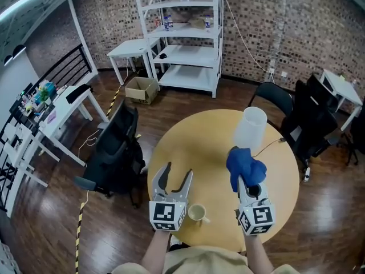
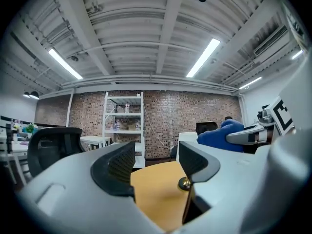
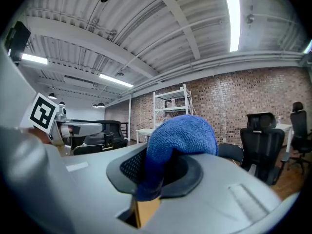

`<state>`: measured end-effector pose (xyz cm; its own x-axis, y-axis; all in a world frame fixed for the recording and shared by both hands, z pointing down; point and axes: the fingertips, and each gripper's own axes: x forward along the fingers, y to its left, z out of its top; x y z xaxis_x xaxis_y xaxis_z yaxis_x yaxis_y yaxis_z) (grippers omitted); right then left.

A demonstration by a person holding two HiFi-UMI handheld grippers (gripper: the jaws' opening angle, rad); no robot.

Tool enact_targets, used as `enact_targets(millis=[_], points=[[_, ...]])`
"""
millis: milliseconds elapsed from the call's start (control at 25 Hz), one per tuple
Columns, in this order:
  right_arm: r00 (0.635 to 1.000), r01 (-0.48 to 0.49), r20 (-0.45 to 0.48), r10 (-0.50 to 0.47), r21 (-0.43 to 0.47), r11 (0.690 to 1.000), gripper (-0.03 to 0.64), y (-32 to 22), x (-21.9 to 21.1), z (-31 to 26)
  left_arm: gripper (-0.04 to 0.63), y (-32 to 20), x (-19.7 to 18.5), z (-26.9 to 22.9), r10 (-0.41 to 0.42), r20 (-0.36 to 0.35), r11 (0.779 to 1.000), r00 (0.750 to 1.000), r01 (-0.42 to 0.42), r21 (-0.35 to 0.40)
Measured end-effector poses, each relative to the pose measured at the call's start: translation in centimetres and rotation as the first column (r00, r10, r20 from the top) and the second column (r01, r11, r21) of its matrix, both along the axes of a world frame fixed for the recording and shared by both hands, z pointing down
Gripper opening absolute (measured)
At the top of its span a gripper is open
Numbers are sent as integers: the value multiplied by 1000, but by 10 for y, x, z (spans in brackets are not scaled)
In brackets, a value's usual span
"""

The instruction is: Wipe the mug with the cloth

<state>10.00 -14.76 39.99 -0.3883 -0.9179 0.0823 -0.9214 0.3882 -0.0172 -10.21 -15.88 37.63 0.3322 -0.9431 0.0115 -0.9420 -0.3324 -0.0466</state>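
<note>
On the table (image 1: pixel 188 144), the mug (image 1: pixel 197 212) sits at six o'clock, between the left gripper (image 1: pixel 177 173) and the right gripper (image 1: pixel 245 180), which holds the cloth (image 1: pixel 246 163). A container (image 1: pixel 251 129) stands at two o'clock, and a chair (image 1: pixel 117 147) beside the table at nine.

Reaching forward with left forearm (image 1: pixel 155 251) and right forearm (image 1: pixel 258 251), side by side, both tools pointing level and away from the body. Holding the left gripper (image 1: pixel 177 174) with its 2 fingers spread wide, nothing between them. Clamping the right gripper (image 1: pixel 245 182) on the blue cloth (image 1: pixel 245 164), fingers pinched tight on its fold, the rest bunched past the tips. Turning both marker cubes up toward the head camera.
</note>
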Motion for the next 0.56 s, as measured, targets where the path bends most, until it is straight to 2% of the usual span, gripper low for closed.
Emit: enact_targets(millis=[560], points=[[1000,-27,0,27,4,1000,53,5,19,-4,262,9,19,-11,6,4,1000,1000,-6,25]])
